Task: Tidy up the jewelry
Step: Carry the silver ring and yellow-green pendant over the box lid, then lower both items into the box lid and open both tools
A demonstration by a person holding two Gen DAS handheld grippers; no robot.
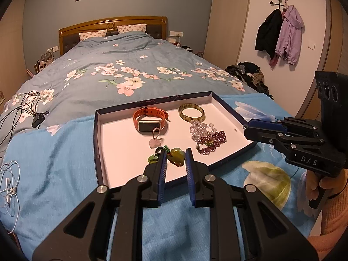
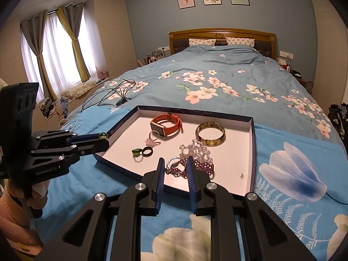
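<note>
both wrist views near, sharing tray [image 1: 99,143]

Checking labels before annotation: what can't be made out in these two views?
- Left wrist view: black ring half hidden behind a finger of the left gripper, whose jaws grip the pendant.
- Right wrist view: purple beads partly behind the right gripper, which holds a metal ring.
- Both views: speck on the tray is too small to identify.

Glossy, stone-like bangle [image 2: 210,134] catches the light beside a matt orange rubbery watch strap [image 2: 171,124]. Tray [image 1: 121,152] floor looks smooth matt card. Under it, soft cloth blanket [image 1: 54,150]; headboard [image 2: 221,35] polished wood.
</note>
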